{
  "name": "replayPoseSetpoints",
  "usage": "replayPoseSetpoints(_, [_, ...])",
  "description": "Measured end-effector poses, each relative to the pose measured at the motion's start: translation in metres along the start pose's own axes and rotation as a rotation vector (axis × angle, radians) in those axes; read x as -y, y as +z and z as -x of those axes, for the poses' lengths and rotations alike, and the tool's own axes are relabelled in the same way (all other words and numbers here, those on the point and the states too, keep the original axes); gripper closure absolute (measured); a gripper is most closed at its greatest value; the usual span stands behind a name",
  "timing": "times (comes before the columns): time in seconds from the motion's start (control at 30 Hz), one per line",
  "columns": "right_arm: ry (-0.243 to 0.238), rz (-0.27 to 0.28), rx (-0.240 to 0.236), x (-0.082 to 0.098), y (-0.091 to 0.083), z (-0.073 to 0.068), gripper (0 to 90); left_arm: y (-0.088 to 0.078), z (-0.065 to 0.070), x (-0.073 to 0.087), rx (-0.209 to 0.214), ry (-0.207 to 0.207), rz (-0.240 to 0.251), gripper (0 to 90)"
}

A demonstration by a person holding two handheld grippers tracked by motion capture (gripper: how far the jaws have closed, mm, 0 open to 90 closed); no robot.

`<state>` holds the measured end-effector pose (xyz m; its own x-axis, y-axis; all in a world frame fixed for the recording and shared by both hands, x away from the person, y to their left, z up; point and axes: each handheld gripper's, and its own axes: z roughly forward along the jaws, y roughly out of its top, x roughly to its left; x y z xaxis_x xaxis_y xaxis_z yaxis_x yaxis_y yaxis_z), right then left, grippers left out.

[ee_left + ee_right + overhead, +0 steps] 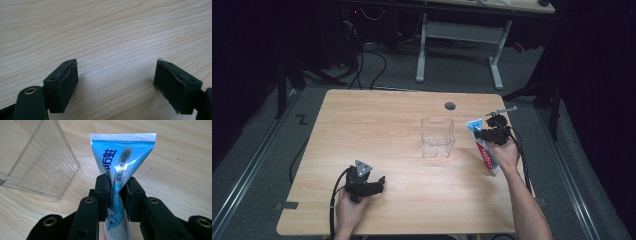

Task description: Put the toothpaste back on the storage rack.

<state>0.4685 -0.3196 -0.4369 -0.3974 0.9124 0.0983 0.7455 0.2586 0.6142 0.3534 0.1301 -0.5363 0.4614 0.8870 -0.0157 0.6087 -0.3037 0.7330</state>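
I've got the toothpaste tube [117, 170] pinched in my right claw [117, 192], pads squeezing its body just below the flat crimped end. It's blue and white with silver lettering, red showing toward the cap end. From the high view it [484, 150] slants, crimped end up and away from me, above the right side of the surface [377, 125], just right of the clear plastic box [438, 136].
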Motion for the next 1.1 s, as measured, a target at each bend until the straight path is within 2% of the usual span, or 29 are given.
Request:
replayPoseSetpoints(0.23, [0.009,0.092,-0.031,0.009,-0.028,0.003,75.2,0.000,0.000,0.000,0.000,0.000,0.000,19.8])
replayPoseSetpoints(0.47, [0.005,0.174,-0.034,0.013,-0.047,0.002,76.2,0.000,0.000,0.000,0.000,0.000,0.000,19.8])
replayPoseSetpoints(0.53, [-0.008,0.205,-0.031,0.015,-0.052,0.000,76.6,0.000,0.000,0.000,0.000,0.000,0.000,19.8])
replayPoseSetpoints(0.83, [-0.037,0.281,-0.029,0.021,-0.069,-0.007,77.5,0.000,0.000,0.000,0.000,0.000,0.000,19.8])
replayPoseSetpoints(1.1, [-0.061,0.368,-0.053,0.039,-0.098,-0.017,77.6,0.000,0.000,0.000,0.000,0.000,0.000,19.8])
